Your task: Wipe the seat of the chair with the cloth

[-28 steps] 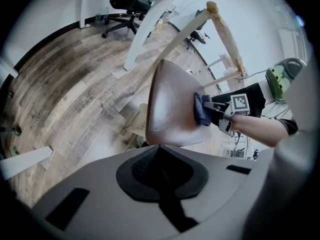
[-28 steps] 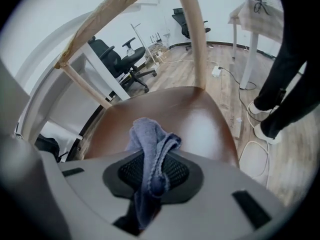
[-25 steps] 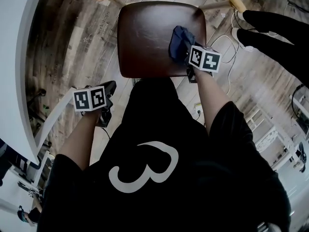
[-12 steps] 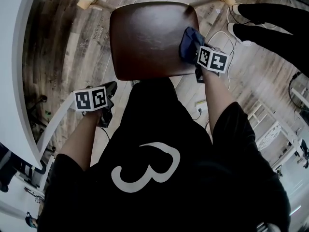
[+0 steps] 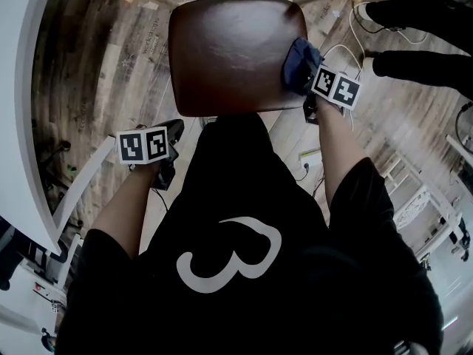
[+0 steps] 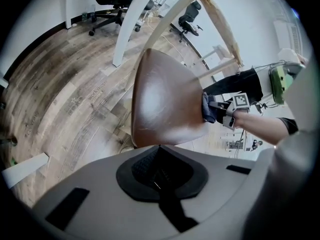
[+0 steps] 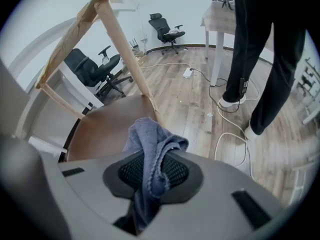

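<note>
The chair's brown glossy seat [image 5: 229, 54] [image 6: 165, 101] [image 7: 102, 131] lies below me, with light wooden legs at its far side. A blue-grey cloth [image 5: 299, 65] [image 7: 150, 154] [image 6: 209, 109] is bunched at the seat's right edge. My right gripper [image 5: 310, 87] [image 7: 147, 194] is shut on the cloth, which hangs out between its jaws. My left gripper [image 5: 170, 135] [image 6: 160, 176] hangs off the seat's near left corner, over the floor, its jaws shut with nothing in them.
A person in black trousers [image 5: 421, 35] [image 7: 265, 49] stands close to the right of the chair. White cables [image 7: 230, 134] and a power strip [image 7: 188, 72] lie on the wooden floor. A white curved desk [image 5: 22, 87] runs along the left. Office chairs [image 7: 167, 29] stand further off.
My right gripper has slid the cloth rightward across the seat, from the middle right to the seat's right edge. The left gripper has stayed where it was.
</note>
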